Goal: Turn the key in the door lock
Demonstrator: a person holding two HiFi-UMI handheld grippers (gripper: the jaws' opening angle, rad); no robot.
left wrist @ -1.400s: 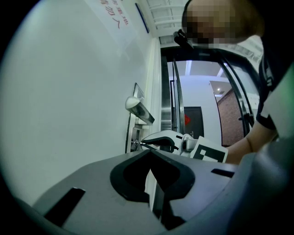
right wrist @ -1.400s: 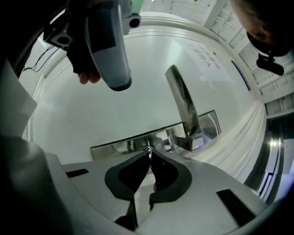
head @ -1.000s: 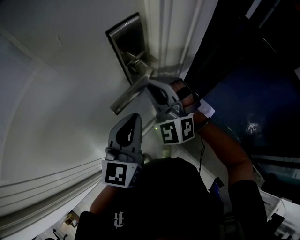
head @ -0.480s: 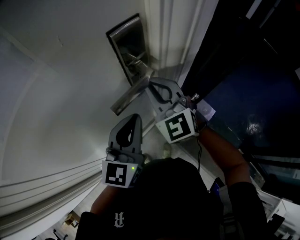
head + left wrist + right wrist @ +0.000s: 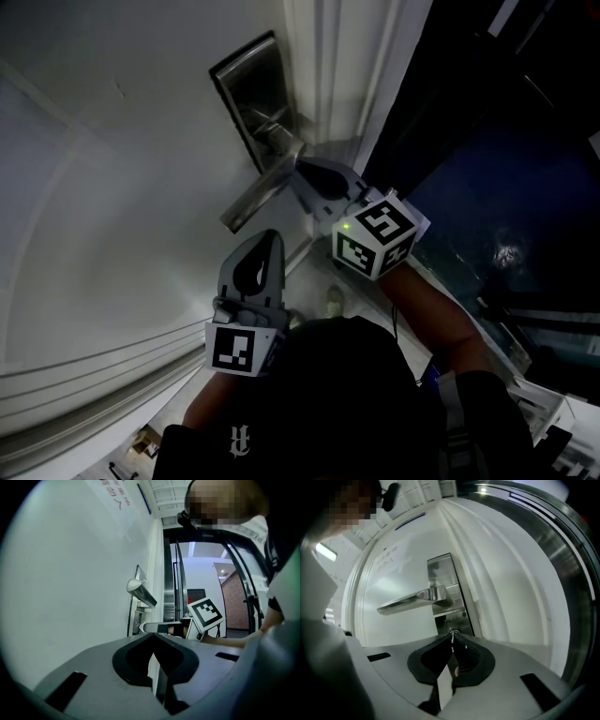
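Our right gripper [image 5: 307, 173], jaws pinched on the key [image 5: 452, 635], has rolled over the last second, so we judge the lock [image 5: 451, 619] is turning, while our left gripper [image 5: 268, 240] idles, closed and empty.

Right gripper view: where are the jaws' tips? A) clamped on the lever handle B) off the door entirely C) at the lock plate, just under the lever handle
C: the right gripper is shut at the lock plate under the lever handle, its jaws pinching what looks like the key.
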